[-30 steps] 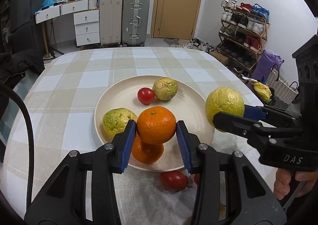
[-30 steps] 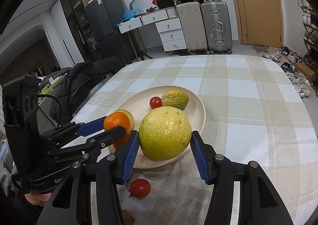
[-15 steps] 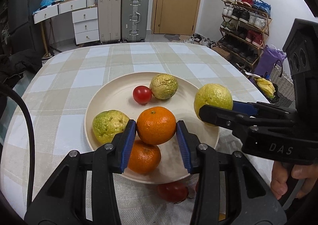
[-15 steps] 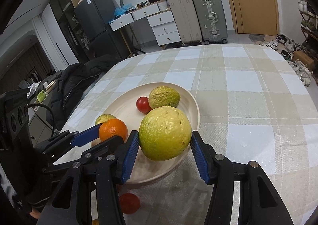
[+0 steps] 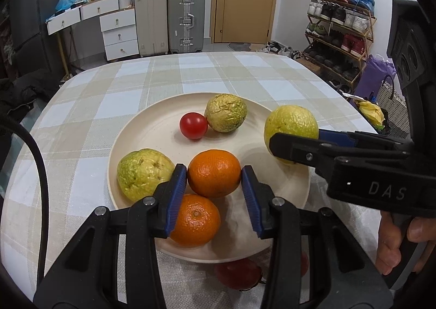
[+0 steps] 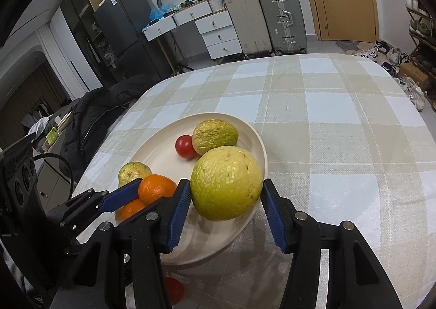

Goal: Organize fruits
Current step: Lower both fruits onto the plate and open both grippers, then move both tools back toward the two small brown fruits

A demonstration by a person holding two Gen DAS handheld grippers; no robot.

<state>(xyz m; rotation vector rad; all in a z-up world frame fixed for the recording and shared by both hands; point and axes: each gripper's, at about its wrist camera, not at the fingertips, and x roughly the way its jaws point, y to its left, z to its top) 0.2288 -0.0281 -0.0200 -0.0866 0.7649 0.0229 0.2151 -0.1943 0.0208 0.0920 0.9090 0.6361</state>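
Left tongs (image 5: 214, 183) clamped on orange (image 5: 214, 173), right tongs (image 6: 226, 204) clamped on big guava (image 6: 226, 183), both over plate (image 5: 152, 129) near desk's (image 6: 340, 118) front edge, tomato (image 5: 237, 273) beside plate.

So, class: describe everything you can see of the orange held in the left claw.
The orange is round, bright orange, with a dimpled, slightly glossy peel. It is clamped on both sides by the left claw's blue pads, held above the cream plate. A second orange lies just below it; whether they touch is unclear.
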